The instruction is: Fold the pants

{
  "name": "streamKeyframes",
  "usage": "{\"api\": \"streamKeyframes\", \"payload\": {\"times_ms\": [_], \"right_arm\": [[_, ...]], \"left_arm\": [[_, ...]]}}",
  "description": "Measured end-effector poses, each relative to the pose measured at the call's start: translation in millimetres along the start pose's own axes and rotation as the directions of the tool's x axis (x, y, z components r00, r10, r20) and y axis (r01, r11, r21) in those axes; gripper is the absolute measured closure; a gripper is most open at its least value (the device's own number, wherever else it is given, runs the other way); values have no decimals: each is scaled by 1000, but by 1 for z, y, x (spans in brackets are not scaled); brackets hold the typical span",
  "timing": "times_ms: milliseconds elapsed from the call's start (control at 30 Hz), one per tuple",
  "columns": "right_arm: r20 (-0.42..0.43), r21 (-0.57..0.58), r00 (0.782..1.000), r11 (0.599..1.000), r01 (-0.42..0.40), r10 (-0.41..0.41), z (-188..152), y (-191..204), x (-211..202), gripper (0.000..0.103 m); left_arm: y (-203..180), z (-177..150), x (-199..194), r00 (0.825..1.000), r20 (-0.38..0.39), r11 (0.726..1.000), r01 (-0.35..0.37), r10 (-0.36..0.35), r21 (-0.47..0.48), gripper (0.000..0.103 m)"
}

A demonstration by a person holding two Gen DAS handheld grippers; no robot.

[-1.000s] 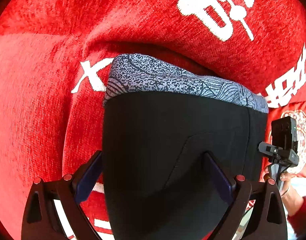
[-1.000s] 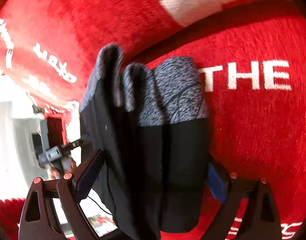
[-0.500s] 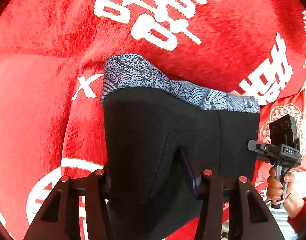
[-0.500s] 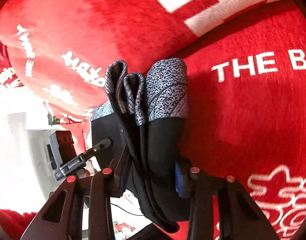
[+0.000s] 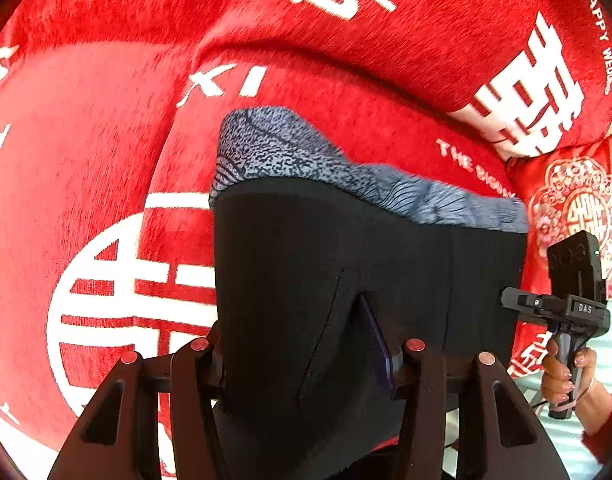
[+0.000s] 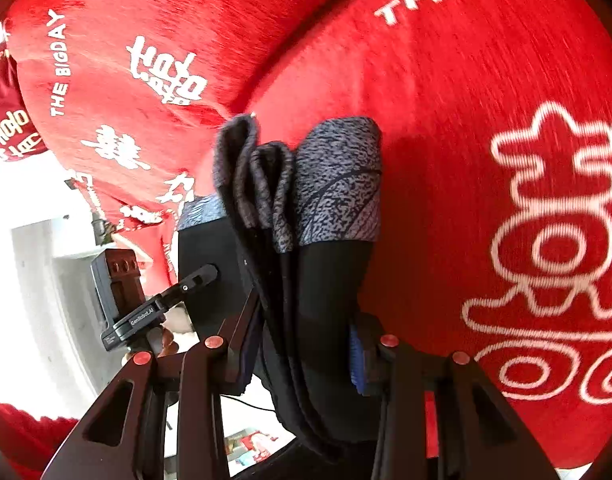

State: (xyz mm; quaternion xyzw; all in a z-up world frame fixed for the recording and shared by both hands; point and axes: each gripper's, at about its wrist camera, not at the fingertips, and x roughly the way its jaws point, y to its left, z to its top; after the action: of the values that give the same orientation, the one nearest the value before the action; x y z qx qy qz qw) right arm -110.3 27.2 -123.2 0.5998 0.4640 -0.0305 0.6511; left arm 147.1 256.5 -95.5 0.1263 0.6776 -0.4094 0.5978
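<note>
The pants (image 5: 346, 264) are black with a grey patterned waistband (image 5: 306, 160), held up above a red sofa cover. My left gripper (image 5: 302, 344) is shut on the black cloth near one side. My right gripper (image 6: 302, 332) is shut on the bunched folded layers (image 6: 326, 280), with the waistband (image 6: 338, 188) standing above the jaws. The right gripper also shows in the left wrist view (image 5: 562, 304), at the pants' right edge. The left gripper also shows in the right wrist view (image 6: 146, 312), at the left.
A red sofa cover with white lettering (image 5: 106, 160) (image 6: 486, 120) fills the background, with back cushions (image 5: 386, 20) behind. A red embroidered cushion (image 5: 574, 200) lies at the right. A pale floor and wall (image 6: 34, 280) show at the left of the right wrist view.
Both grippers closed on the pants from wide open. The pants have since been drawn back and lifted away from the sofa's back cushions.
</note>
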Motion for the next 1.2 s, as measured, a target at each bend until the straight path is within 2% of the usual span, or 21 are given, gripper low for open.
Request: {"api": "streamKeyframes", "payload": {"times_ms": [133,167,200,300,367,500,633,667,700,900,967,1033,1067,1200], "right_arm": [[26,32,996,996,81,-82,1,-8,9,47],[30,28,994,994,104,-105,0,-8,8,42],[36,14,990,990,138,-139,-3,-6,6,41],[52,-15,969,970,241,-240,-12,2,4,36],[56,6,949,951,309,-309,-19,5,1,28],[76,36,918,922,386,-388,-35,12,-5,27],[91,47,879,883,466,-469,-53,27,-11,26],[96,44,871,876,479,-481,-59,31,-13,23],[108,40,863,869,493,-494,-68,36,-18,23],[172,24,819,834,552,-547,-109,60,-33,14],[192,26,807,825,564,-558,-119,67,-33,0],[234,27,791,818,575,-565,-129,76,-35,0],[254,18,777,806,592,-576,-135,84,-36,0],[262,-8,733,758,652,-628,-151,111,-37,0]], "left_arm": [[14,-3,10,999,37,1000,-25,25,-7,26],[15,-3,11,998,43,999,-49,49,-4,16],[16,-3,11,995,47,996,-86,86,-2,12],[18,-6,3,990,58,992,-128,127,11,12],[18,-9,-5,983,69,985,-172,170,26,12],[12,-23,-22,964,67,964,-260,257,45,12],[-3,-42,-35,955,78,954,-293,287,69,12],[-6,-47,-37,955,74,954,-293,288,69,8],[-11,-54,-39,956,65,954,-291,287,68,0],[-37,-88,-48,953,25,948,-303,302,101,0],[-45,-97,-50,948,19,940,-316,316,125,0],[-53,-107,-55,937,19,925,-347,349,152,0],[-56,-111,-58,934,20,922,-354,356,157,0],[-66,-126,-75,919,39,906,-394,393,156,0]]}}
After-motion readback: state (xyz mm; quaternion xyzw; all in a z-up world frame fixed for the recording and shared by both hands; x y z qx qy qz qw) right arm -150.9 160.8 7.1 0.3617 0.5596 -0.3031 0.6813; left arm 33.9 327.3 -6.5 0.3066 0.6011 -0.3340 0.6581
